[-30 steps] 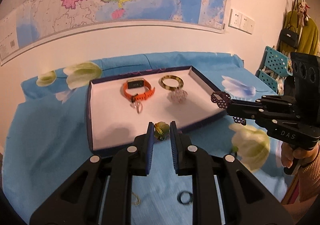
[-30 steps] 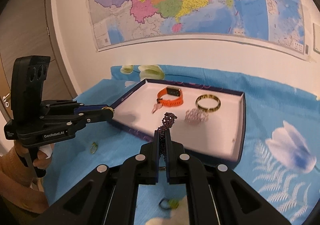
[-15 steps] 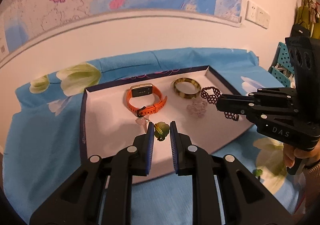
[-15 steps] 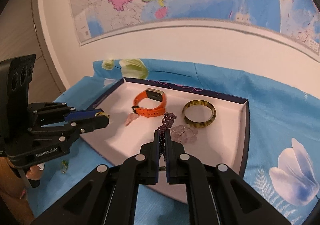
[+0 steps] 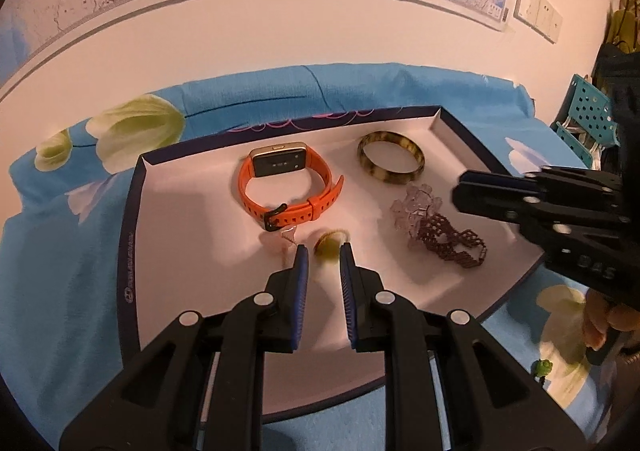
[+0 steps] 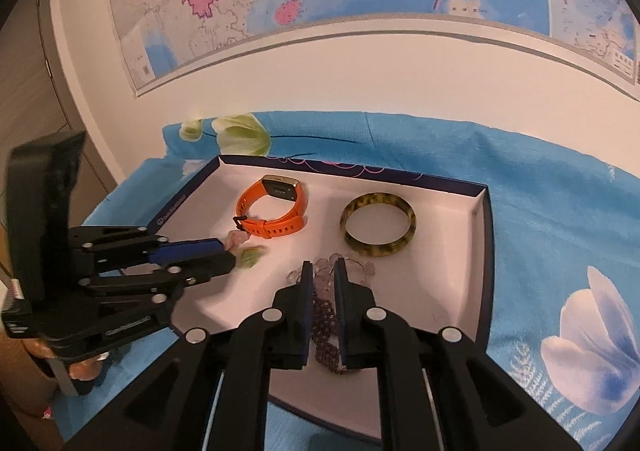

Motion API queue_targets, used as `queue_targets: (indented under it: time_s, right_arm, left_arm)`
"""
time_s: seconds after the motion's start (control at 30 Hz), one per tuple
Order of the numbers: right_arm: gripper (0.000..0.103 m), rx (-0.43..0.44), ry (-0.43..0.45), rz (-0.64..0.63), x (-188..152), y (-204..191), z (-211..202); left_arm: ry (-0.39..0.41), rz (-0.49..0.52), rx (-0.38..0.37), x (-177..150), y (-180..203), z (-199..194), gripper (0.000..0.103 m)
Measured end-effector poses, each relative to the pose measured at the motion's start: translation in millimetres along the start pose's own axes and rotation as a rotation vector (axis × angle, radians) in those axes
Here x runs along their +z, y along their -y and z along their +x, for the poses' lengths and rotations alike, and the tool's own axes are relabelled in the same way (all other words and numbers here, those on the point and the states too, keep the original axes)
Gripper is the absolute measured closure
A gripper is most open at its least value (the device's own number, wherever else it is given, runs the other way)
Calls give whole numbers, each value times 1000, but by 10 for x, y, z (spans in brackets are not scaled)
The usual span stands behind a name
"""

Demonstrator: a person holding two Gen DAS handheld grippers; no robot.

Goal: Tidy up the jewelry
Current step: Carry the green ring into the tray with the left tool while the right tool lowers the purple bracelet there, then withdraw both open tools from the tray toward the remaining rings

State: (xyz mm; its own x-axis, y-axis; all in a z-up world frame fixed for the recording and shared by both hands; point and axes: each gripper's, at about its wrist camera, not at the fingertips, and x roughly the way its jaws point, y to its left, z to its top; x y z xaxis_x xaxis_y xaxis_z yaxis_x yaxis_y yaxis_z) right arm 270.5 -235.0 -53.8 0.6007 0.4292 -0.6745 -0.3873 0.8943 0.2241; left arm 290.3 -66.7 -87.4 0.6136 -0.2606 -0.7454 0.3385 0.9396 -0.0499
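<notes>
The dark purple beaded bracelet (image 5: 448, 239), a flat lattice of tiny beads, now lies in the white tray (image 5: 192, 235) between the right gripper's (image 6: 322, 271) opening jaws, no longer pinched upright. The left gripper (image 5: 323, 251) stays clenched on a small green-gold ring (image 5: 329, 247).

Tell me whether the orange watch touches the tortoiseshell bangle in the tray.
Apart. The right wrist view shows bare white tray floor between the orange watch and the tortoiseshell bangle; the left wrist view shows the same gap.
</notes>
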Motion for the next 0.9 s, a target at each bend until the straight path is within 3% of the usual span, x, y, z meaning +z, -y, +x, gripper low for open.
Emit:
queue_targets:
  time_s: [0.23,0.3,0.33,0.63,0.9]
  right_arm:
    - [82,14,23,2,-101,-8,-266]
    - [74,21,31,4,-145,-2,-371]
    - [70,25,34,6,-170,0,-419]
    - [64,26,-19,-35,-626,-122,-709]
    - [64,21,-74,12,-1034,-117,-756]
  left_arm:
    - [1,18,25,-35,37,-29,69]
    - [27,18,35,-39,36,-134,54]
    - [44,17,41,-45,32,-194,51]
    - [148,11,24,-292,-43,-862,48]
    - [140,-9,30,-780,-188,-1196,48]
